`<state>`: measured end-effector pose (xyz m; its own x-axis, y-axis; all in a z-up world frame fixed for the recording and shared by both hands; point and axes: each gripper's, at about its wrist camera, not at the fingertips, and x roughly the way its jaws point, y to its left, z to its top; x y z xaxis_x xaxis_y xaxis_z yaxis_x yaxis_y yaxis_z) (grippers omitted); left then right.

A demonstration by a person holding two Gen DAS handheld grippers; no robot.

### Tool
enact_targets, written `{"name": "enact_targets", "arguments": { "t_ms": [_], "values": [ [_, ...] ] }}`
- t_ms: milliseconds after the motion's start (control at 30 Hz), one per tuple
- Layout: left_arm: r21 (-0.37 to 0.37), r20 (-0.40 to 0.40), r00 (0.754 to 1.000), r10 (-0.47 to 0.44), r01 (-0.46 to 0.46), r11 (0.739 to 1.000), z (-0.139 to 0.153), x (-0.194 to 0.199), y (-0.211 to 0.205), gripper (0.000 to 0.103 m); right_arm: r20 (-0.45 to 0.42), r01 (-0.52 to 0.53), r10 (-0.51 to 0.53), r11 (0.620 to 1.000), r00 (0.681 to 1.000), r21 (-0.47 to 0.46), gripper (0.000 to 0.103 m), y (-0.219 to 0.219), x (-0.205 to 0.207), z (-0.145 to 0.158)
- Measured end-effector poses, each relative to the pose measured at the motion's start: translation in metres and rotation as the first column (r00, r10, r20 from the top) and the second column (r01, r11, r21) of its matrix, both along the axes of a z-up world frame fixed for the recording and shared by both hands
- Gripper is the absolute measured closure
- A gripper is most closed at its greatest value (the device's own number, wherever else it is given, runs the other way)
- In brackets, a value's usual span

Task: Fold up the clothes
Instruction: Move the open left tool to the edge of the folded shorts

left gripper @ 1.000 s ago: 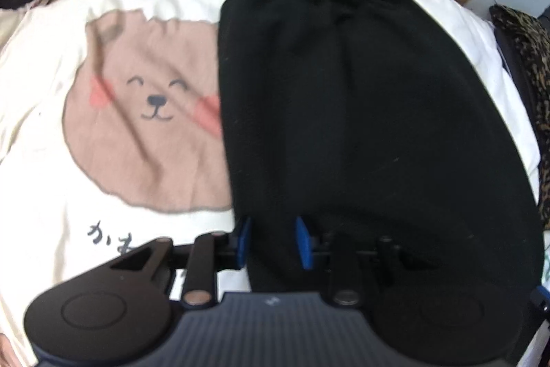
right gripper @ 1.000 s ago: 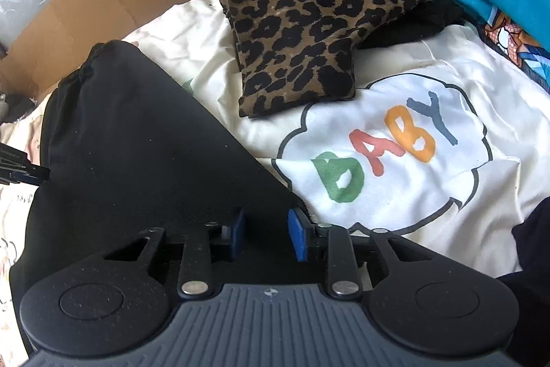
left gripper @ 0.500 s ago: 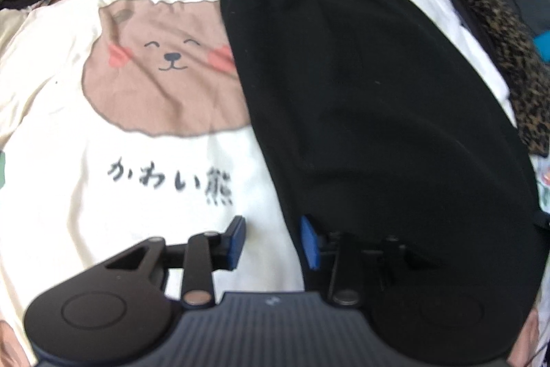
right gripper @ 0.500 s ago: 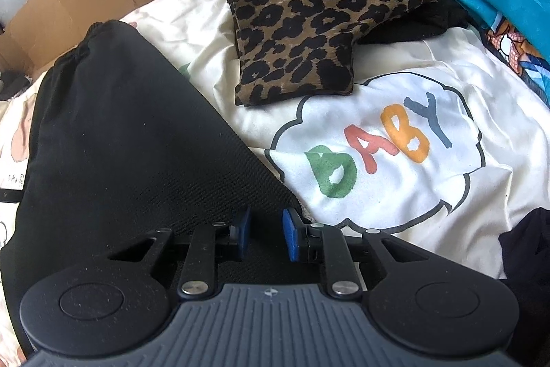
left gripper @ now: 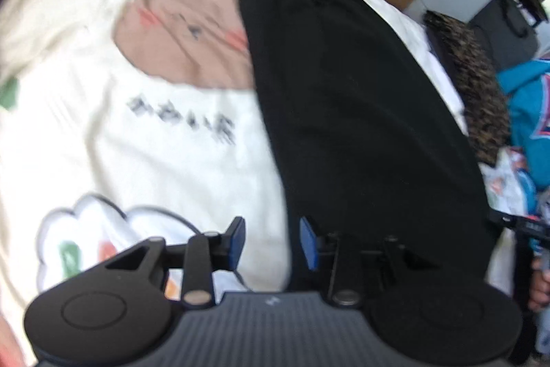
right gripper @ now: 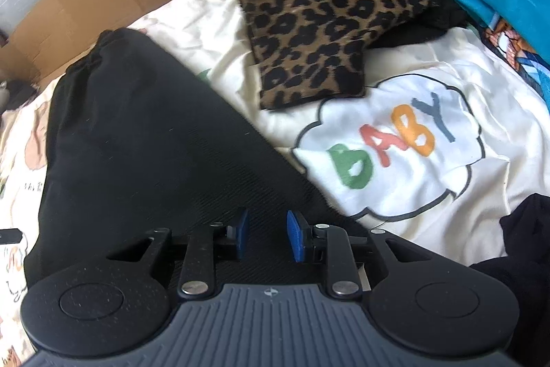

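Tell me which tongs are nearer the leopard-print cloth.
Right. The right tongs, jaws opening, sit over the black trousers just below the leopard-print cloth. The left tongs hover at the trousers' far edge.

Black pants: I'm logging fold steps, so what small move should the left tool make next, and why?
Probably lower the left tool onto the near left edge of the black pants and close. Its pads stand apart straddling that edge over the cream sheet, gripping nothing. The right tool, opening, hovers over the pants' near right side.
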<state>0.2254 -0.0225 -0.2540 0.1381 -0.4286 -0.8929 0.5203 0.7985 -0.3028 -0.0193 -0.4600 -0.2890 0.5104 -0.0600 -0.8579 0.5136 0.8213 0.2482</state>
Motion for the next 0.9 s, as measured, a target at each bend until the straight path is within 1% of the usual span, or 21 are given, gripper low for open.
{"name": "enact_targets", "arguments": {
  "t_ms": [67, 100, 233, 367, 400, 467, 533, 700, 733, 800, 867, 900],
  "values": [
    [0.032, 0.041, 0.998, -0.044, 0.042, 0.999, -0.002, -0.005, -0.002, 0.066, 0.004, -0.010, 0.010, 1.000, 1.000, 0.013, 0.071, 0.007, 0.001, 0.001],
    [0.042, 0.048, 0.997, -0.061, 0.059, 0.997, -0.003, -0.006, -0.002, 0.066, 0.008, -0.024, 0.024, 1.000, 1.000, 0.016, 0.071, 0.011, 0.003, 0.001],
    [0.028, 0.015, 0.996, -0.092, 0.091, 0.995, -0.007, -0.008, 0.008, 0.066, 0.025, -0.089, 0.089, 0.996, 0.996, 0.025, 0.070, 0.030, 0.009, 0.003],
    [0.062, 0.034, 0.983, -0.180, 0.178, 0.982, -0.013, -0.019, 0.018, 0.066, 0.020, -0.136, 0.135, 0.990, 0.991, 0.030, 0.069, 0.045, 0.015, 0.002],
    [0.066, 0.024, 0.983, -0.184, 0.182, 0.981, -0.016, -0.022, 0.021, 0.066, 0.017, -0.142, 0.142, 0.989, 0.990, 0.035, 0.069, 0.048, 0.016, 0.001],
    [0.052, -0.008, 0.982, -0.189, 0.189, 0.981, -0.021, -0.025, 0.024, 0.066, 0.011, -0.155, 0.154, 0.987, 0.988, 0.032, 0.069, 0.052, 0.018, 0.000],
    [0.025, -0.012, 0.978, -0.211, 0.211, 0.977, -0.020, -0.030, 0.024, 0.066, 0.005, -0.167, 0.167, 0.985, 0.986, 0.029, 0.069, 0.057, 0.020, -0.001],
    [-0.006, 0.002, 0.966, -0.260, 0.260, 0.966, -0.024, -0.037, 0.016, 0.066, -0.009, -0.187, 0.187, 0.982, 0.982, 0.021, 0.067, 0.063, 0.022, -0.003],
    [-0.003, 0.008, 0.962, -0.272, 0.272, 0.962, -0.026, -0.038, 0.014, 0.066, -0.011, -0.190, 0.191, 0.982, 0.982, 0.019, 0.066, 0.064, 0.022, -0.004],
    [0.028, 0.038, 0.950, -0.311, 0.311, 0.950, -0.030, -0.041, 0.009, 0.066, -0.015, -0.193, 0.193, 0.981, 0.981, 0.017, 0.065, 0.064, 0.022, -0.005],
    [0.036, 0.058, 0.940, -0.335, 0.334, 0.942, -0.034, -0.043, 0.009, 0.066, -0.018, -0.195, 0.195, 0.981, 0.981, 0.016, 0.065, 0.064, 0.022, -0.005],
    [0.027, 0.050, 0.944, -0.325, 0.324, 0.946, -0.034, -0.041, 0.009, 0.067, -0.020, -0.196, 0.197, 0.980, 0.980, 0.015, 0.065, 0.065, 0.022, -0.006]
  ]
}}
